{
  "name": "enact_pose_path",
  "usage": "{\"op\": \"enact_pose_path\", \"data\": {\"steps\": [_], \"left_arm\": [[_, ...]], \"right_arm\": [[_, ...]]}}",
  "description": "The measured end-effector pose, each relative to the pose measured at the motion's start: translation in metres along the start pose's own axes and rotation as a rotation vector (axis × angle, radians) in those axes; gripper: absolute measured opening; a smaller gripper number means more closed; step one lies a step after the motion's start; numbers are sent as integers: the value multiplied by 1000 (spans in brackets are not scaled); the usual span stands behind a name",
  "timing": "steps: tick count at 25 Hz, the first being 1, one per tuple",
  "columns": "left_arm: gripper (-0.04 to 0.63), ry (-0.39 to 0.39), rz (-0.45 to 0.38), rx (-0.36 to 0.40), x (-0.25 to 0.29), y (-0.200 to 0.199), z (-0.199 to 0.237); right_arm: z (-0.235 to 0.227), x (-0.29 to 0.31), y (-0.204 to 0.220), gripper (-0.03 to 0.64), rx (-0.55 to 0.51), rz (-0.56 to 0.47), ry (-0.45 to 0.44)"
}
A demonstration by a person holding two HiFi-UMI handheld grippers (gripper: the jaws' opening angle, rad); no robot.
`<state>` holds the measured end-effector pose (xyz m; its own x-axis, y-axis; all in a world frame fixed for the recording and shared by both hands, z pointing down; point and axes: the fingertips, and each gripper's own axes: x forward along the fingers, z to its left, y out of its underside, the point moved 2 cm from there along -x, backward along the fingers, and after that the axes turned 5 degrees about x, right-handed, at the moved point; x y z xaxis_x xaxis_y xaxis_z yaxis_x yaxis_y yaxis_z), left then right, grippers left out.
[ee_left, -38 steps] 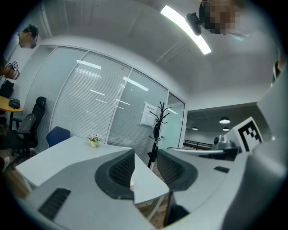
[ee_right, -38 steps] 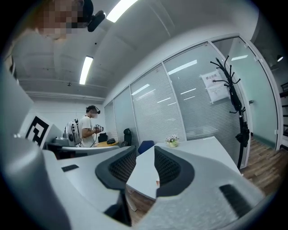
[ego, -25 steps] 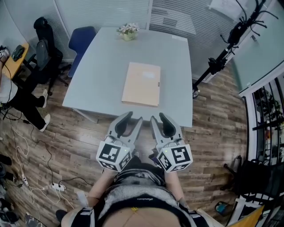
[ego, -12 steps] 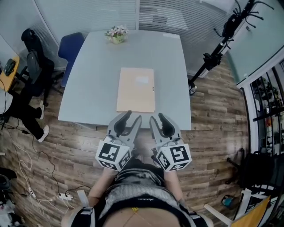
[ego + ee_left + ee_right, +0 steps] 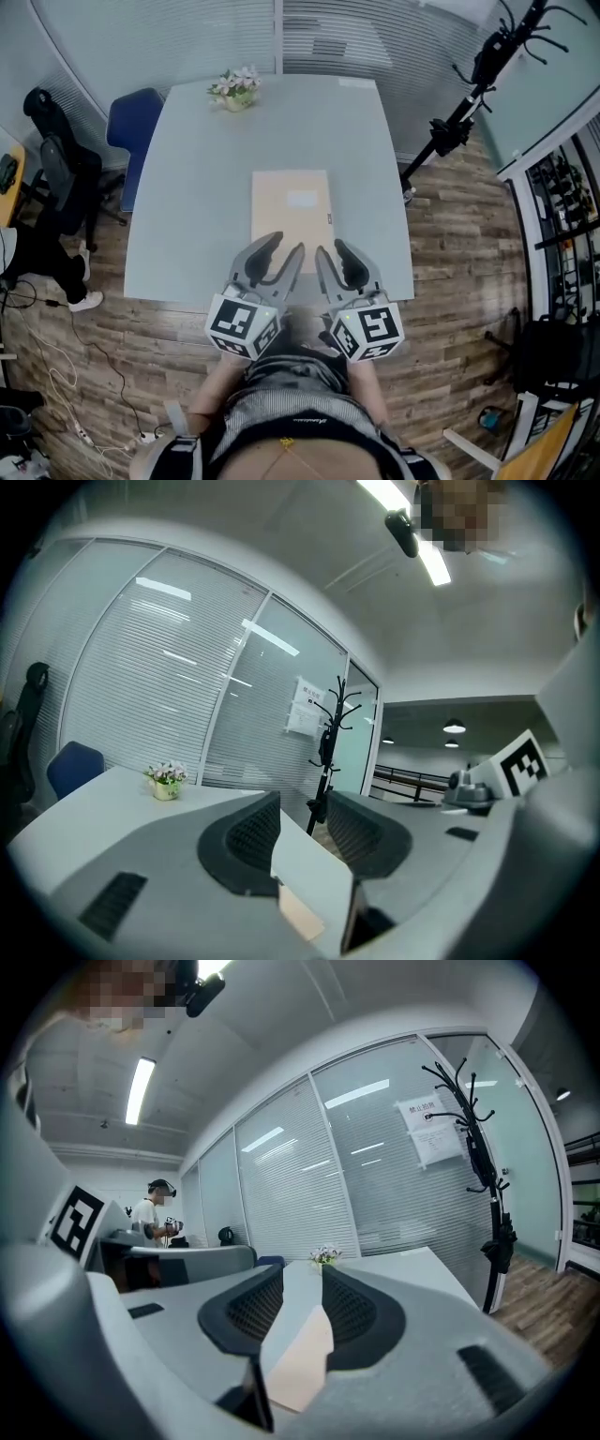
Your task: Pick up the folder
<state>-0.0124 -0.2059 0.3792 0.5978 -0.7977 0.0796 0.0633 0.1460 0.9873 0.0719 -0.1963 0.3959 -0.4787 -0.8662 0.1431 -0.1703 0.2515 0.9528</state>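
We've got left gripper and right gripper half-open, empty, folder at twelve o'clock; right gripper view, unlike left, shows a person.

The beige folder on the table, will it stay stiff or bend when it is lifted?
The folder looks thin and lies flat on the table, so it will probably sag if lifted by one edge. It seems light. On that smooth table it may slide when pushed.

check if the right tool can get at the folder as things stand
Probably yes. The right tool hangs by the near edge of the folder, jaws apart and empty, and nothing lies on the table between them.
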Motion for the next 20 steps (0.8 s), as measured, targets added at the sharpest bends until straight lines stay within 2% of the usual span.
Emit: {"op": "enact_pose_path", "data": {"steps": [6,14,20], "left_arm": [[149,29,45,-11,31,11,42],[149,2,132,-47,50,49,105],[149,-45,213,-153,55,92,137]], "right_arm": [[-11,48,10,132,10,35,40],[-36,91,41,143,20,111,122],[-69,107,85,170,26,250,157]]}}
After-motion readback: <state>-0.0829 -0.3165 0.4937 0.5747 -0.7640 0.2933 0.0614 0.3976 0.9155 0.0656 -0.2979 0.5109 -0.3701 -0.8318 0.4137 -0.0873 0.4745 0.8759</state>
